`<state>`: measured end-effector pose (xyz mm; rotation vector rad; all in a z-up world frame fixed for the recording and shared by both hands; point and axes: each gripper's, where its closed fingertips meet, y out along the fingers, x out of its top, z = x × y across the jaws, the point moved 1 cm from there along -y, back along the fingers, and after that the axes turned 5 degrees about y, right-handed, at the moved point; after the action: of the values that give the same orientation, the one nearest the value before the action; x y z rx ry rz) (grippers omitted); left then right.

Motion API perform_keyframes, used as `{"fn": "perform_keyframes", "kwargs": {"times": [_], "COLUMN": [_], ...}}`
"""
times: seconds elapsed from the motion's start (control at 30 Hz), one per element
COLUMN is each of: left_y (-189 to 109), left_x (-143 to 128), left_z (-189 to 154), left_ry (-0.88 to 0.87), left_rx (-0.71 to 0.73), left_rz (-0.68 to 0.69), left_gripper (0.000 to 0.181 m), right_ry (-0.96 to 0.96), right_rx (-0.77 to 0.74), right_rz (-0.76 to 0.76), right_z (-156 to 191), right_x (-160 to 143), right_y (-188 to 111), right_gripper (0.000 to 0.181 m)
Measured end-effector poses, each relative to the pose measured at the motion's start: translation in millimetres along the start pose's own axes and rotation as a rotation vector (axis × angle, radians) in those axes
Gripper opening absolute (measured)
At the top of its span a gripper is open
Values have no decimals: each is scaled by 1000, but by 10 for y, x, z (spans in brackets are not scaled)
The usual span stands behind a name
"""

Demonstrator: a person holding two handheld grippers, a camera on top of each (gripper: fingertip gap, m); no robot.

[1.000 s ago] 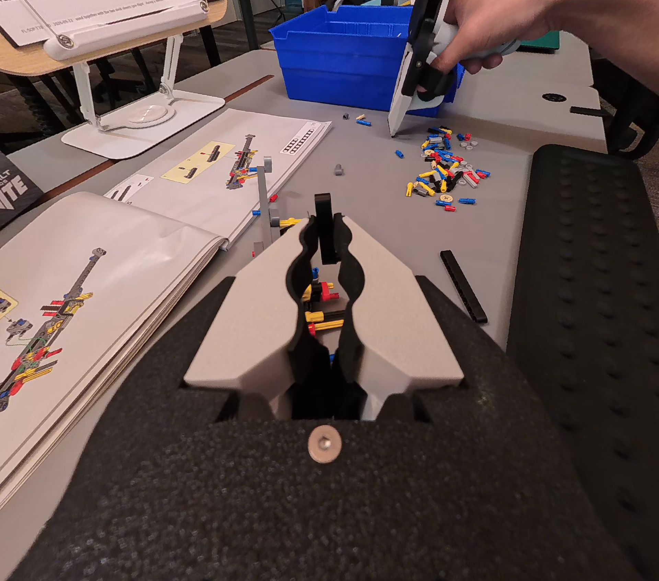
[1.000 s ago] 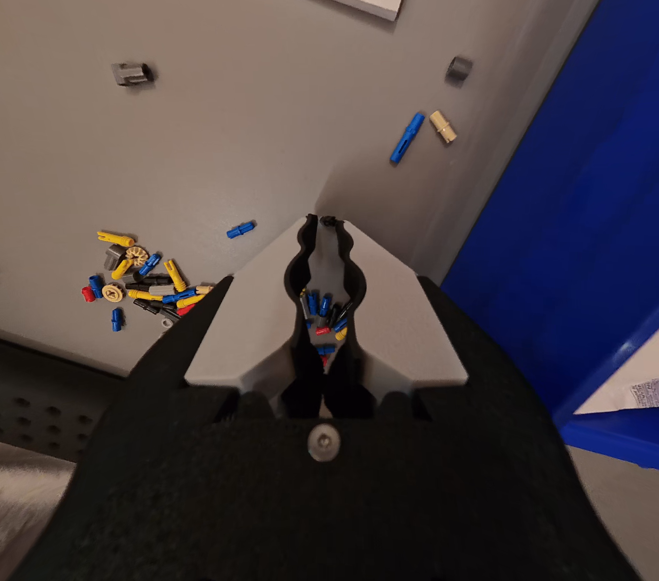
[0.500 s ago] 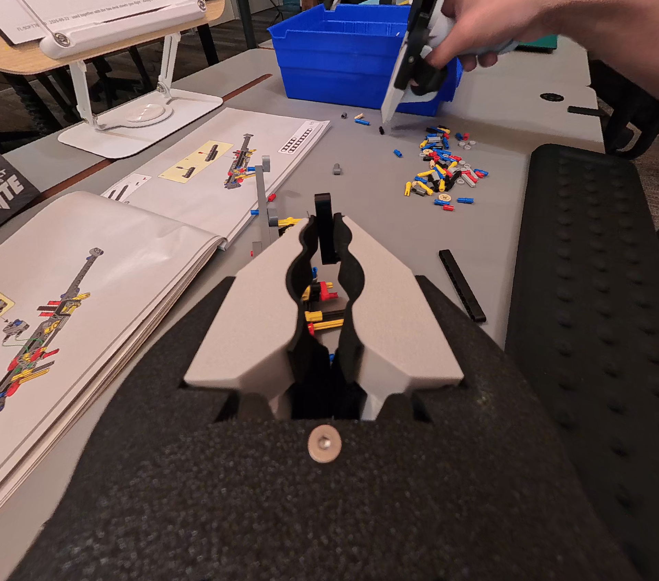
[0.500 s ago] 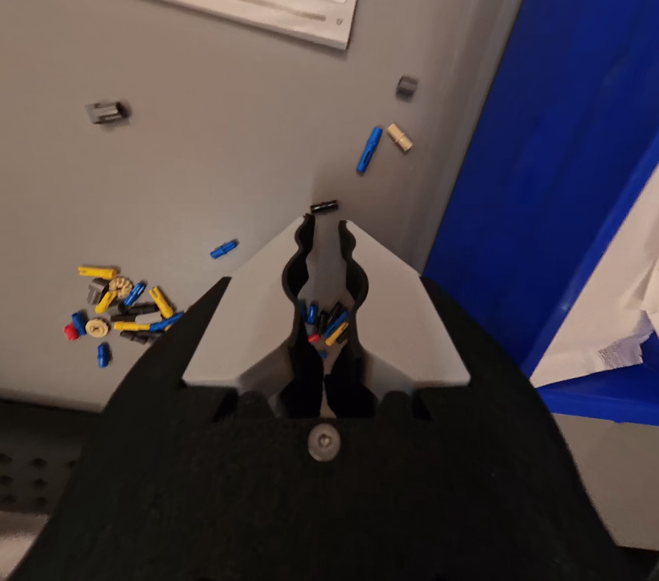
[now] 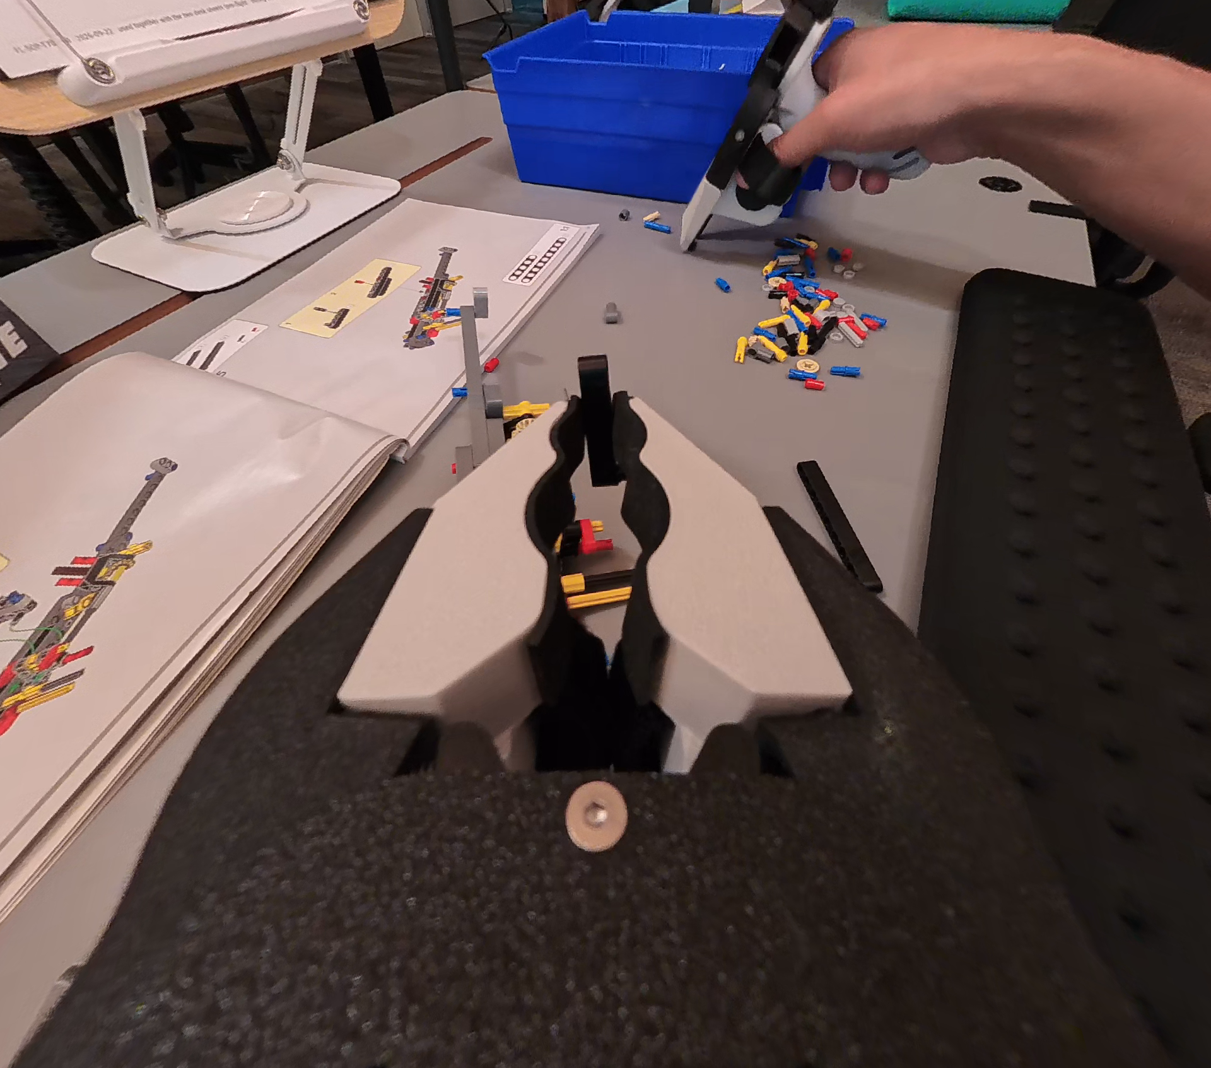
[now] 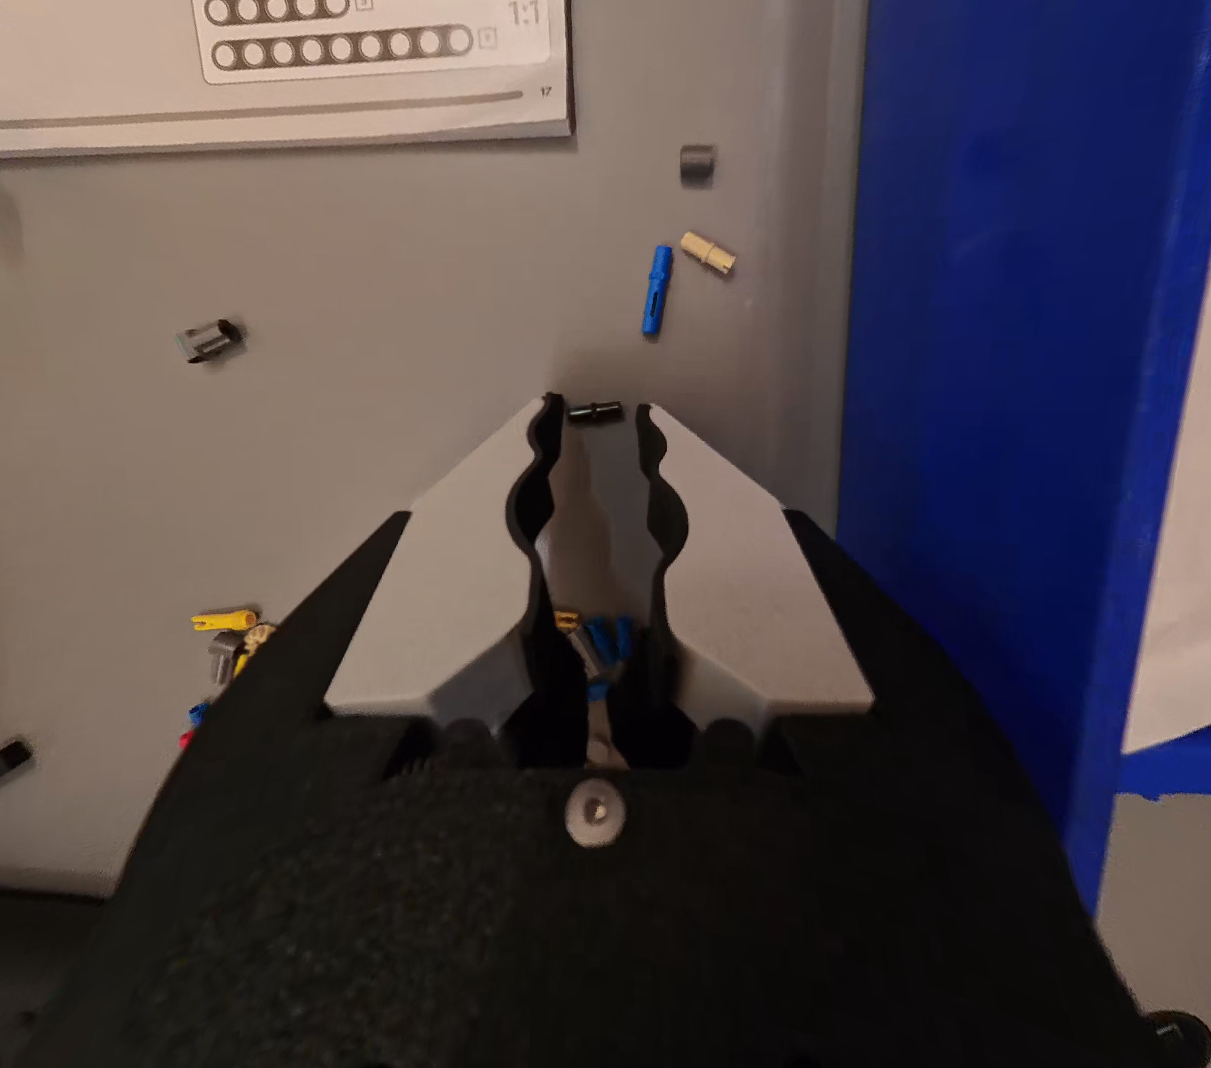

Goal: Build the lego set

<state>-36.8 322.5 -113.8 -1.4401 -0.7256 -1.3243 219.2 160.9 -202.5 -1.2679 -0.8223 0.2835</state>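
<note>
Right gripper (image 6: 595, 406) spread wide over the black pin (image 6: 594, 411) — lying crosswise between its tips, near the tabletop's (image 6: 393, 263) far edge, beside the blue bin (image 6: 1022, 315). Left gripper (image 5: 595, 401) — clenched on a black beam (image 5: 595, 414), farther off.

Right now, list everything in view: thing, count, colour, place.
black pin: one, black, on table between right gripper's tips
blue pin: one, blue, beyond the tips
tan pin: one, tan, beside blue pin
loose parts pile: many, mixed colours, table right
black beam: one, black, near mat
partial model: one, grey with yellow and red, at left gripper
bin: one, blue, far side
instruction booklets: two, white, left
black mat: one, right edge
left gripper: shut on the model's black piece
right gripper: open
</note>
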Motion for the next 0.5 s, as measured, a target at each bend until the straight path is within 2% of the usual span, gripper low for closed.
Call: {"fn": "perform_keyframes", "kwargs": {"times": [0.1, 0.27, 0.33, 0.43, 0.5], "left_y": [-4, 2, 4, 11, 14], "left_x": [3, -5, -11, -28, -28], "left_z": [1, -6, -5, -8, -21], "left_ry": [-3, 7, 10, 6, -4], "left_rx": [-1, 1, 3, -3, -13], "left_rz": [-2, 4, 7, 15, 15], "left_gripper": [6, 6, 6, 6, 6], "right_ry": [-41, -156, -171, -180, -246], "right_rx": [-26, -54, -23, 140, 371], "right_rz": [14, 24, 24, -57, -150], "right_z": [2, 55, 120, 397, 800], "right_x": [-24, -22, -20, 39, 67], "right_y": [-4, -4, -9, -99, -261], "right_gripper": [15, 14, 14, 14, 14]}}
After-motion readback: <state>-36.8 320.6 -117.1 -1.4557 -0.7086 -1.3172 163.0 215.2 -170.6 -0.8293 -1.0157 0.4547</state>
